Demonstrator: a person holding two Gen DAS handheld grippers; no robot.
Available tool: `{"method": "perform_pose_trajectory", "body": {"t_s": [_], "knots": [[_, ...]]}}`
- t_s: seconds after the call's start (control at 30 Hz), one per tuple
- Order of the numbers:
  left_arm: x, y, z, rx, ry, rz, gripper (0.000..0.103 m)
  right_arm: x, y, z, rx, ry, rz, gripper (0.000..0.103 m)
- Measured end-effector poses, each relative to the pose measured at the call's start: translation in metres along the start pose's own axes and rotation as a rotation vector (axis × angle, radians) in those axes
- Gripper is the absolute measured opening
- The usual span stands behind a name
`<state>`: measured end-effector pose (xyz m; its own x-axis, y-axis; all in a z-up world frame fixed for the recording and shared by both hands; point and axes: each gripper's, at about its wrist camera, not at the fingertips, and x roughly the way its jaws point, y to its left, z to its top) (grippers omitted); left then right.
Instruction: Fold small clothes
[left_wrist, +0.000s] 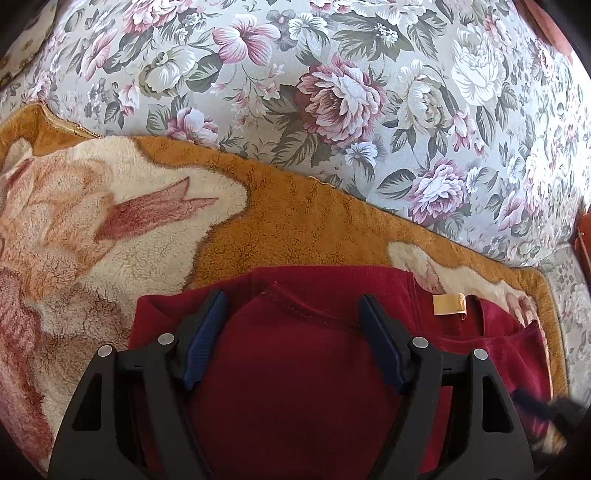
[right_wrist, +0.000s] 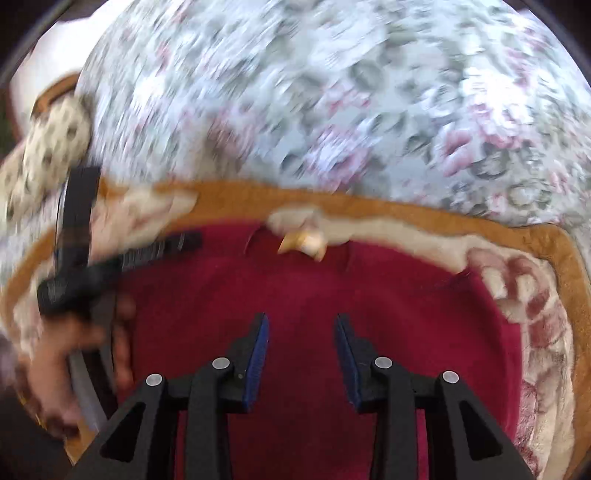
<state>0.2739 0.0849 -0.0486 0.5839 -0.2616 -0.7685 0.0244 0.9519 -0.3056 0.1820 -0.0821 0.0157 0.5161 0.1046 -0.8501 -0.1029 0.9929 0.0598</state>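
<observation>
A dark red fleece garment (left_wrist: 295, 369) lies on an orange and cream fluffy blanket (left_wrist: 280, 206); a tan label (left_wrist: 448, 303) sits at its neck edge. My left gripper (left_wrist: 293, 301) is open above the garment's upper edge, its jaws wide apart with nothing between them. In the blurred right wrist view the same garment (right_wrist: 369, 295) fills the middle, with the label (right_wrist: 303, 242) at its far edge. My right gripper (right_wrist: 301, 317) is open above the cloth. The left gripper (right_wrist: 79, 266) and the hand holding it show at the left.
A floral sofa back (left_wrist: 351, 92) rises behind the blanket. The blanket's edge (left_wrist: 546, 295) ends at the right beside the floral seat. A spotted cushion (right_wrist: 48, 155) lies at the far left in the right wrist view.
</observation>
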Motion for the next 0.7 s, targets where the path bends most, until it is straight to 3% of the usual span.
{"method": "perform_pose_trajectory", "body": {"t_s": [0.03,0.1,0.17,0.23,0.33,0.53,0.7], "knots": [[0.000,0.000,0.000,0.000,0.000,0.000,0.074,0.012,0.004,-0.007,-0.029,0.054,-0.018,0.036],[0.000,0.000,0.000,0.000,0.001,0.000,0.074,0.010,0.003,-0.014,-0.041,0.011,-0.011,0.036],[0.001,0.000,0.000,-0.001,0.004,0.000,0.074,0.001,-0.002,-0.010,-0.013,0.040,0.003,0.036],[-0.001,0.000,0.002,-0.004,0.019,-0.004,0.074,-0.022,-0.011,-0.010,0.006,-0.025,0.024,0.036],[-0.015,-0.004,0.011,0.025,0.104,-0.008,0.074,-0.050,-0.024,-0.022,-0.022,-0.089,-0.042,0.036],[-0.118,0.016,-0.003,-0.020,0.017,-0.041,0.074,-0.082,-0.056,-0.044,0.004,-0.074,-0.101,0.036],[-0.182,0.041,-0.073,-0.081,0.002,-0.106,0.074,-0.129,-0.047,-0.060,-0.005,-0.139,-0.128,0.036]]}}
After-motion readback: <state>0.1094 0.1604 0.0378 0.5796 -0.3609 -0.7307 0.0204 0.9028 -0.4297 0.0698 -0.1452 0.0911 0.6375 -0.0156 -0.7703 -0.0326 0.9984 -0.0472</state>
